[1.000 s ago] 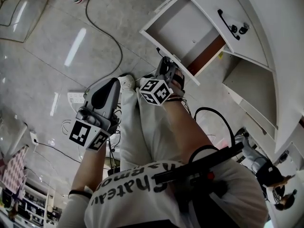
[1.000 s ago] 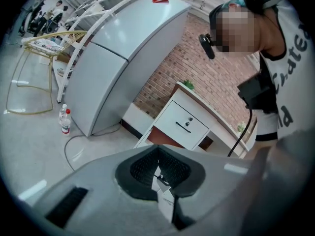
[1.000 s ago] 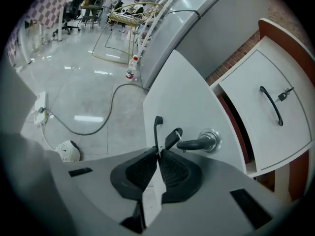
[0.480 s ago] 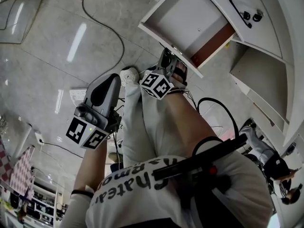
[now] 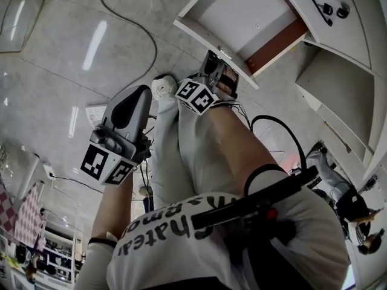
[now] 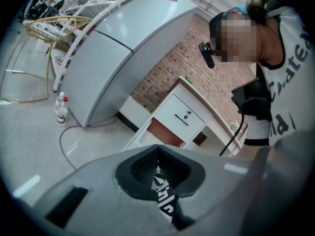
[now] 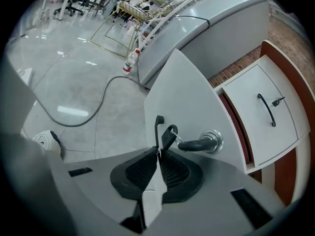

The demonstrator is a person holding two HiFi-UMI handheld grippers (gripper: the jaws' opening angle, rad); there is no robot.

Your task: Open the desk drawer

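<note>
Right tongs (image 7: pixel 158 152) pinch slim black handle (image 7: pixel 158 128) on white drawer (image 7: pixel 189 95).

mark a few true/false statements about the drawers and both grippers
The lower drawer is pulled out. True.
The right hand-held gripper holds nothing. False: its jaws are shut on the black drawer handle.
A key sits in that drawer's lock. True.
The upper drawer is open too. False: it is closed.
The left hand-held gripper touches a drawer. False: it is away from both drawers, shut on nothing.
</note>
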